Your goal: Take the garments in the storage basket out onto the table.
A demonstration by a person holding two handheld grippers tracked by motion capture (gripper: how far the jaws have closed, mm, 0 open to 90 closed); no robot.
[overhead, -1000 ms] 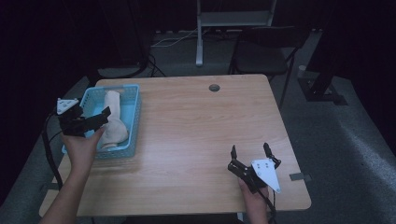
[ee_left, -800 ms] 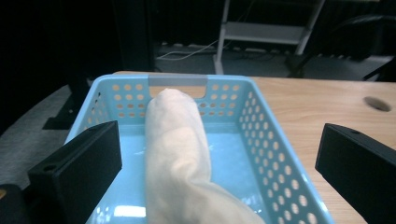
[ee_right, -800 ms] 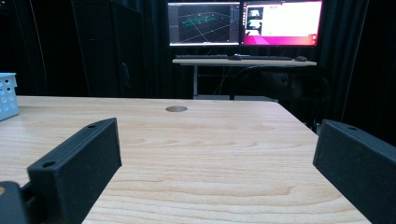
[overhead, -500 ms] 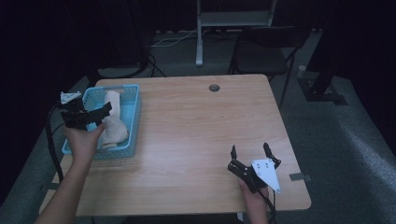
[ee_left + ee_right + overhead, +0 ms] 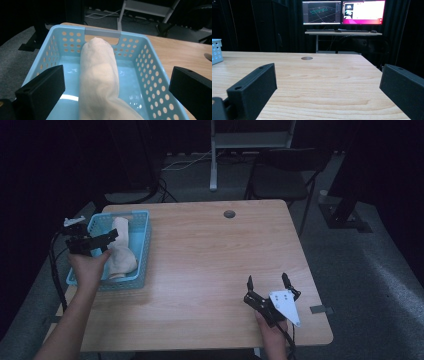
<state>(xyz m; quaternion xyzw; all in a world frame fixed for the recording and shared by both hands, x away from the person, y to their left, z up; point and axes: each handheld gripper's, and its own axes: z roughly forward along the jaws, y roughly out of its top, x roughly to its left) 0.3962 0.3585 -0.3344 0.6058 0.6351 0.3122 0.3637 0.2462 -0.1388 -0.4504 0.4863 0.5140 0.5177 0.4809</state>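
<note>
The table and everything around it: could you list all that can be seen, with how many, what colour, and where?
Basket: one, light blue, perforated walls, at the table's left edge.
Rolled cloth: one, cream, lying inside the basket.
Table: one, light wood, centre.
Cable hole: one, dark, round, near the table's far edge.
Chair: one, dark, behind the table.
Monitors: two, lit, on a desk in the background.
Keyboard: one, dark, under the monitors.
Left gripper: one, black, open, over the basket with the cloth between its jaws.
Right gripper: one, black, open, at the table's near right.
Forearms: two, entering from the bottom.
</note>
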